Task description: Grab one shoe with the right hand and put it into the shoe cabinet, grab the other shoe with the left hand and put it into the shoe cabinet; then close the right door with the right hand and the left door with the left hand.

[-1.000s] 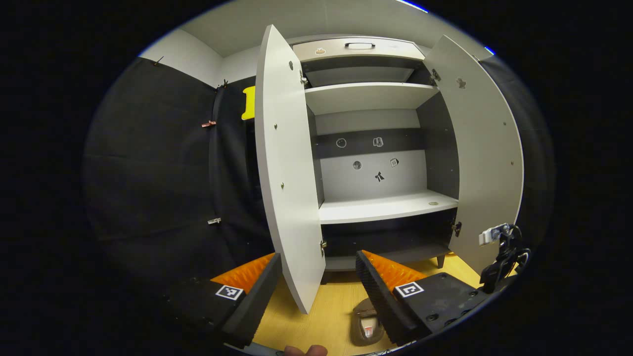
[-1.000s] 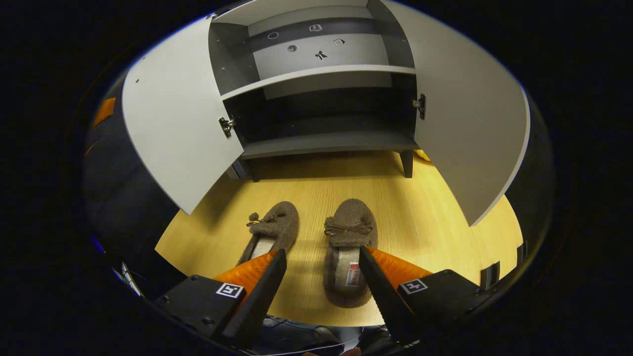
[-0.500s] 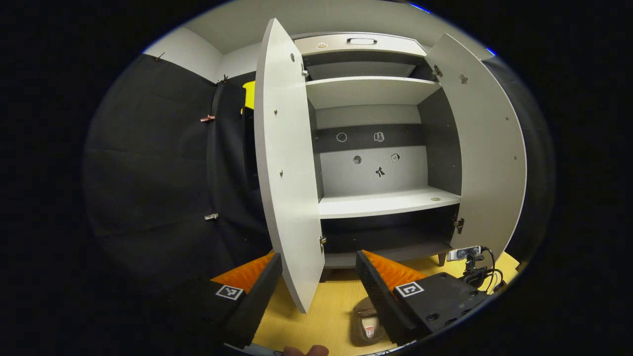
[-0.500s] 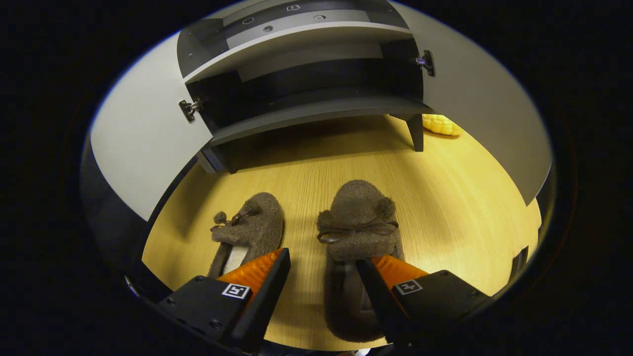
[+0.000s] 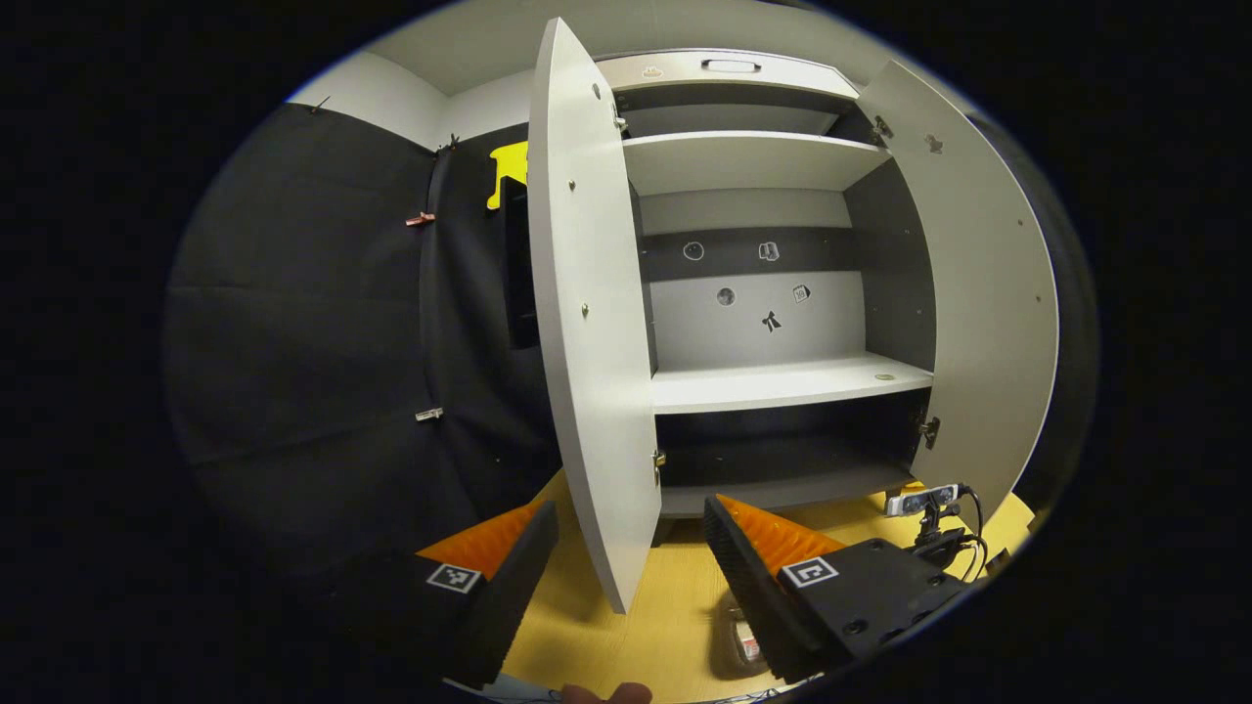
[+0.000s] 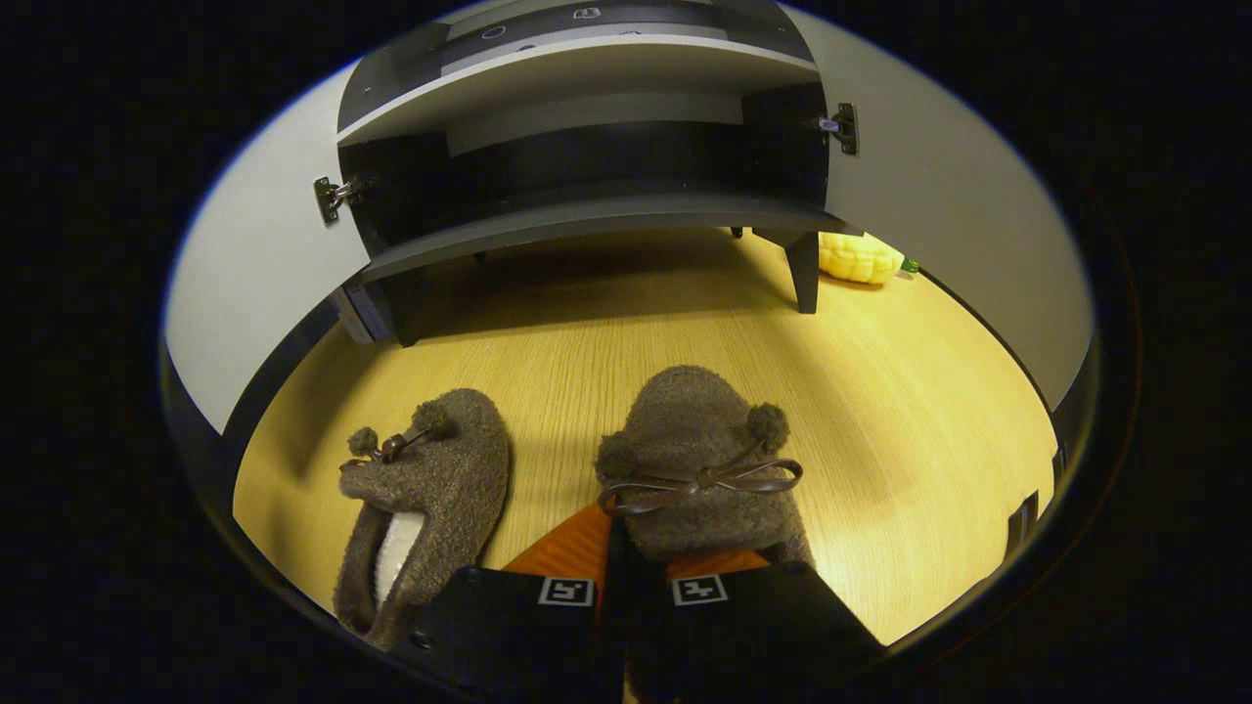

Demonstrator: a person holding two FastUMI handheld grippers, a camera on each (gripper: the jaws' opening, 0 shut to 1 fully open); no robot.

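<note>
Two brown fuzzy shoes with bows lie on the wooden floor in front of the open shoe cabinet [image 6: 587,220]. In the right gripper view, my right gripper [image 6: 614,536] is shut on the heel-side rim of the right shoe [image 6: 696,450]. The left shoe [image 6: 430,494] lies apart, to its left. In the left gripper view, my left gripper [image 5: 626,536] hangs open and holds nothing. It faces the edge of the cabinet's left door [image 5: 587,323]. A bit of a shoe [image 5: 740,640] peeks out beside its right finger. The right door [image 5: 988,313] also stands wide open.
The cabinet has pale shelves [image 5: 782,381] and a dark bottom compartment [image 5: 782,460] on short legs [image 6: 804,274]. A yellow object [image 6: 856,256] lies on the floor behind the right leg. A small cabled camera device [image 5: 924,504] shows low on the right. Black cloth walls stand on the left.
My right gripper dropped lower onto the right shoe and went from open to shut on its rim. The left gripper stayed open and shifted only slightly.
</note>
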